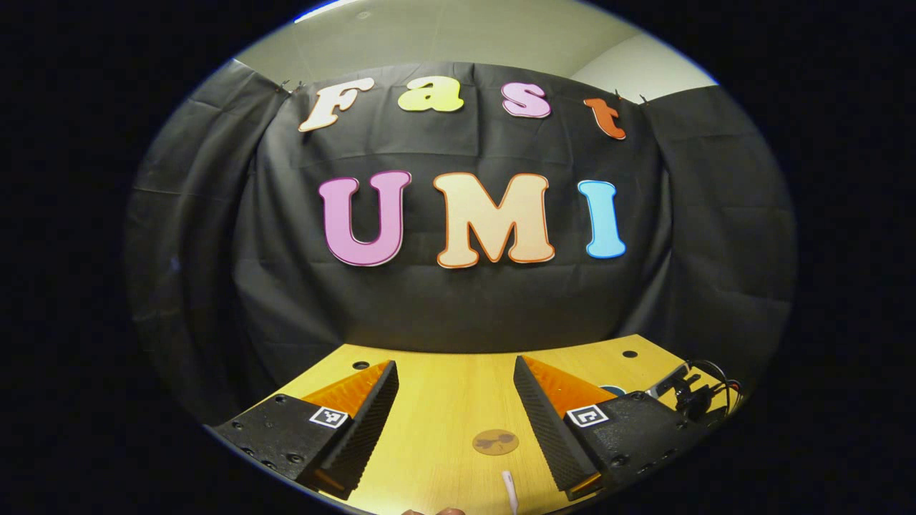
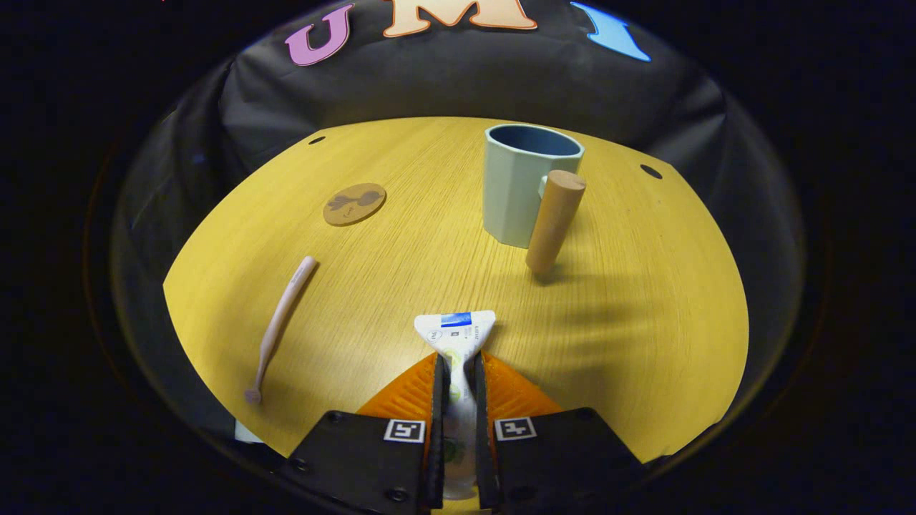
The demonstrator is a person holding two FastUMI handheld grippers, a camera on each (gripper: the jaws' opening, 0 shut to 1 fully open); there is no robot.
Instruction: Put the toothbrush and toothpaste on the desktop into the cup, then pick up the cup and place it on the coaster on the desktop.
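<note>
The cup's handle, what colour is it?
Light wooden tan, on a pale blue-green cup; the handle shows best in the right gripper view.

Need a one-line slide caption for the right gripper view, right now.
Right tool shut on the toothpaste; toothbrush, coaster and empty cup wait on the desktop.

Black cables (image 1: 705,390) at desk edge; black cloth (image 1: 458,300) behind

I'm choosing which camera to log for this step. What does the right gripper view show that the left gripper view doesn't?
Right gripper view: the cup and the toothpaste, clamped in the right claw. Left gripper view: the open left claw and cables at the desk's edge. Shared: the coaster, the toothbrush, the desk.
</note>
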